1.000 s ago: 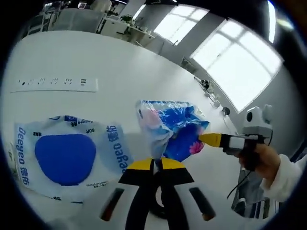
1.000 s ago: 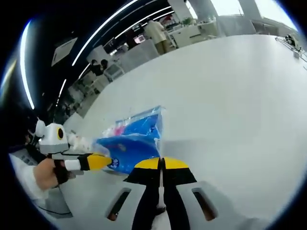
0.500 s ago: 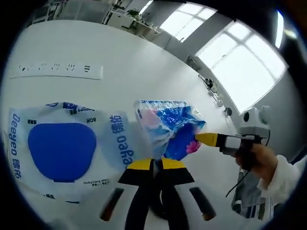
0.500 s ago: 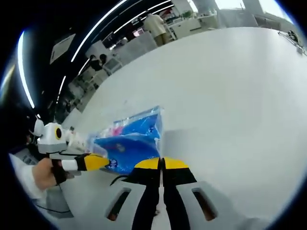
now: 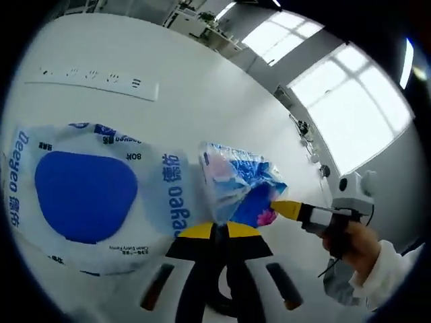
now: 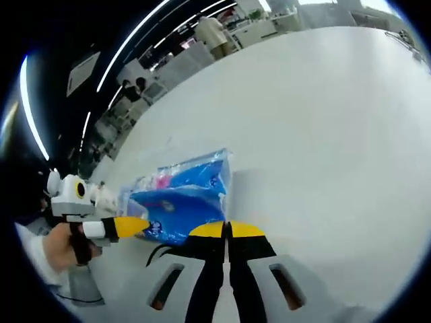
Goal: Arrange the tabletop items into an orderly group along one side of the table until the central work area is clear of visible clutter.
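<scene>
Crinkled blue packet (image 5: 239, 188) beside flat white-blue pack (image 5: 87, 192)

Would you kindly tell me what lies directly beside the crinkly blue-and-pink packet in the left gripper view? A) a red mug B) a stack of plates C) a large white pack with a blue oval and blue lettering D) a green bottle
C: the large white pack with its blue oval lies flat against the crinkly blue-and-pink packet on the white table.
</scene>
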